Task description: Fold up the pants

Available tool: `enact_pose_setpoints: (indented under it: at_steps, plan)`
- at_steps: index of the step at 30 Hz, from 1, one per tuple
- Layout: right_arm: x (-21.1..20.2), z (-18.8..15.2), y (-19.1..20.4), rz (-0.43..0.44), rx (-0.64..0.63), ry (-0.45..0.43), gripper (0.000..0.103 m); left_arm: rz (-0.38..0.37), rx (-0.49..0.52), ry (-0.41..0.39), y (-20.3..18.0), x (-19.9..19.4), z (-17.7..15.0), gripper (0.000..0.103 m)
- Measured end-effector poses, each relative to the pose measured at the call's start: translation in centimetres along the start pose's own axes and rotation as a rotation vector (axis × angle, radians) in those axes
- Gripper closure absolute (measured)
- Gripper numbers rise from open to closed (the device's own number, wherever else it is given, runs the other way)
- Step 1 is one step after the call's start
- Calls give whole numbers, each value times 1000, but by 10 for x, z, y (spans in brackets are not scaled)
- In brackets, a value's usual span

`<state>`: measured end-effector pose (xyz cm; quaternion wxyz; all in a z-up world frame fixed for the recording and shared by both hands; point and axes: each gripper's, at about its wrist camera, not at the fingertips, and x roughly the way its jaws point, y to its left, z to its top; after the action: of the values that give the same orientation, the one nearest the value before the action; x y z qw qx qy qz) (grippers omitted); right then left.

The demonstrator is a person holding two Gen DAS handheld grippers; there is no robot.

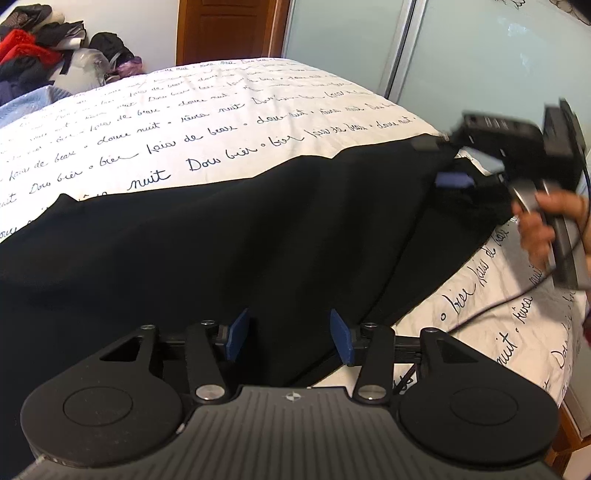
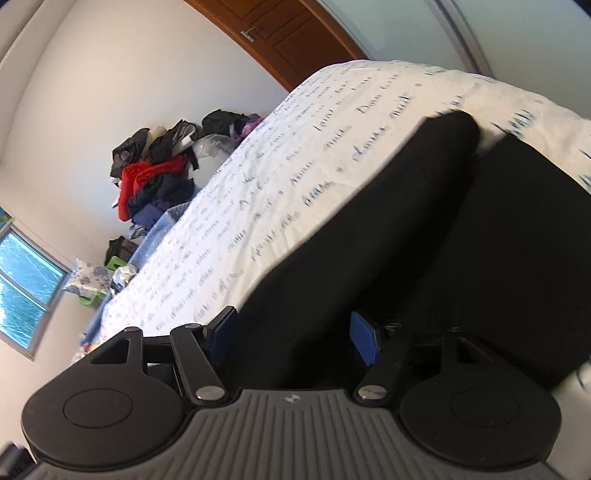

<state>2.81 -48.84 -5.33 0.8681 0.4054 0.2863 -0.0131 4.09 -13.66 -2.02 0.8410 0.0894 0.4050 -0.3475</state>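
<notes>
Black pants [image 1: 240,240] lie spread across a white bed cover with dark script [image 1: 221,110]. My left gripper [image 1: 290,336] hovers over the pants' near edge, jaws open, with only the cloth below showing between the blue pads. At the right end of the pants, a hand [image 1: 543,221] holds my right gripper [image 1: 439,162], tilted on its side and blurred. In the right wrist view the picture is rolled; my right gripper [image 2: 295,338] stands open above the pants [image 2: 406,240], and its pads grip nothing.
A heap of clothes [image 1: 33,48] sits past the bed's far left corner, also seen as the clothes heap [image 2: 159,173]. A wooden door [image 1: 225,29] and frosted sliding panels [image 1: 480,55] stand behind. A cable [image 1: 498,302] trails over the bed's right edge. A window [image 2: 22,280] is at the left.
</notes>
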Motion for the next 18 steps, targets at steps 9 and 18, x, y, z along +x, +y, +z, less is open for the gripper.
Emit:
enact_pose_setpoints:
  at_steps: [9, 18]
  plan:
    - [69, 44, 34, -25, -157, 67, 36, -17, -49, 21, 7, 5, 4, 50]
    - [40, 56, 30, -44, -165, -107, 36, -23, -66, 13, 7, 7, 5, 44]
